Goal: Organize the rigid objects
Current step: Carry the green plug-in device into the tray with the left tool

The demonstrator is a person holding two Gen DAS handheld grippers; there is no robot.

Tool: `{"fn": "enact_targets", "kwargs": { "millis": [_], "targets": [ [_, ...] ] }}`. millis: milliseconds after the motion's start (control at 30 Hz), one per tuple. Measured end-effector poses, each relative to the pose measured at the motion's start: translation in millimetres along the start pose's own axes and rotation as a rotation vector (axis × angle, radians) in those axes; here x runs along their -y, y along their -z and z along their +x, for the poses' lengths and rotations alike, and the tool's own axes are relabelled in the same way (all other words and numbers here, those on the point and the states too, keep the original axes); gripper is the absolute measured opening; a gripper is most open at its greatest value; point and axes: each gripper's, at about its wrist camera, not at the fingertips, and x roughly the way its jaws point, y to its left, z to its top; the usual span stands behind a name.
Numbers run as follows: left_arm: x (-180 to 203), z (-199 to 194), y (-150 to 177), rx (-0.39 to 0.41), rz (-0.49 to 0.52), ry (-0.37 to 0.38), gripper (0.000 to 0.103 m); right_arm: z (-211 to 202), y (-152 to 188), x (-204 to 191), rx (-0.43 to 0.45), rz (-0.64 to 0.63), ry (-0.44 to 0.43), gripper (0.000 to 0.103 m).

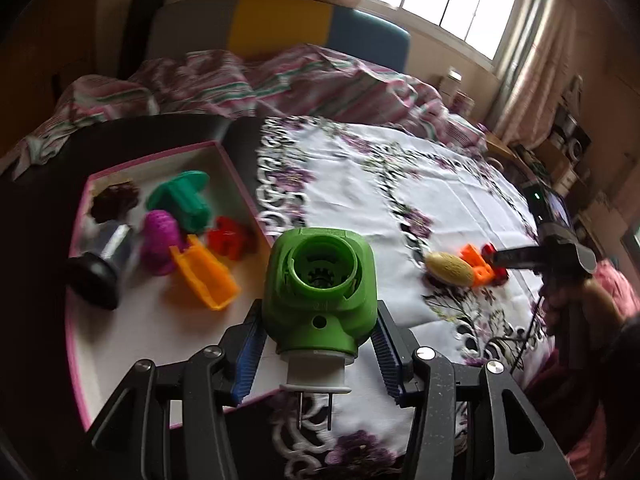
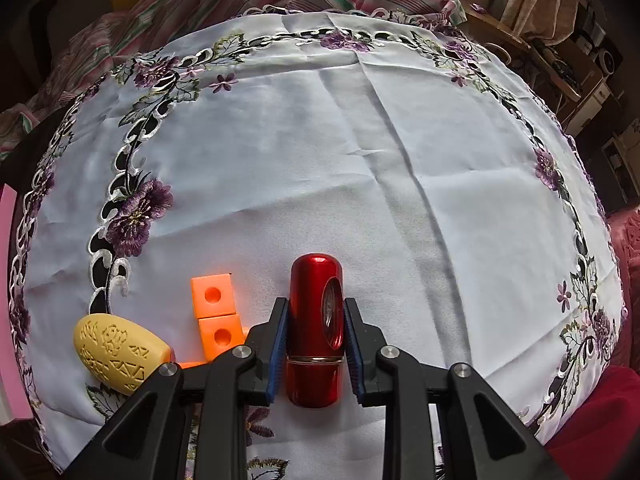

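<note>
My left gripper (image 1: 318, 320) is shut on a green plug-in device (image 1: 320, 280) with a white base and metal prongs, held above the right edge of a pink-rimmed white tray (image 1: 160, 332). The tray holds a green peg (image 1: 182, 200), a magenta piece (image 1: 160, 240), an orange scoop (image 1: 204, 278), a red piece (image 1: 228, 238), a black-capped cylinder (image 1: 102, 264) and a dark brown lump (image 1: 116, 200). My right gripper (image 2: 314, 320) has its fingers around a red metallic capsule (image 2: 316, 328) lying on the tablecloth. A yellow carved egg (image 2: 120, 354) and an orange block piece (image 2: 214, 308) lie to its left.
A white tablecloth (image 2: 360, 160) with purple embroidered flowers covers the dark table. A striped pink bedspread (image 1: 280, 84) lies behind. My right gripper (image 1: 500, 258) shows at the right of the left wrist view beside the egg (image 1: 448, 268). Cluttered shelves (image 2: 580, 60) stand at the far right.
</note>
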Motion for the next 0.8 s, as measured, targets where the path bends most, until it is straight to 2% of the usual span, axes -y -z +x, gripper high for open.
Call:
{"fn": "enact_targets", "kwargs": {
  "millis": [133,300,367,500,800],
  "targets": [
    [-38.4,-15.5,1.1,0.023,-0.074,-0.068,0.051,-1.1,-1.4,-0.1,0.0,-0.003,0.002,0.026],
    [-82.2,-21.0,13.4,0.01,-0.165,-0.153,0.051,-3.0,-4.7,-0.2,0.001,-0.008,0.007,0.026],
    [-94.4,-20.5,19.5,-0.002,-0.192,-0.165,0.051,-3.8,-6.4,-0.1,0.002,-0.01,0.008,0.026],
    [-105.4,-16.2,26.7,-0.024,-0.232,-0.182,0.051,-6.3,-8.1,-1.5,0.003,-0.017,0.013,0.026],
    [-113.6,-9.2,29.0,-0.038,-0.239,-0.22,0.051,-9.3,-10.0,7.2,0.004,-0.016,0.012,0.026]
  ]
}}
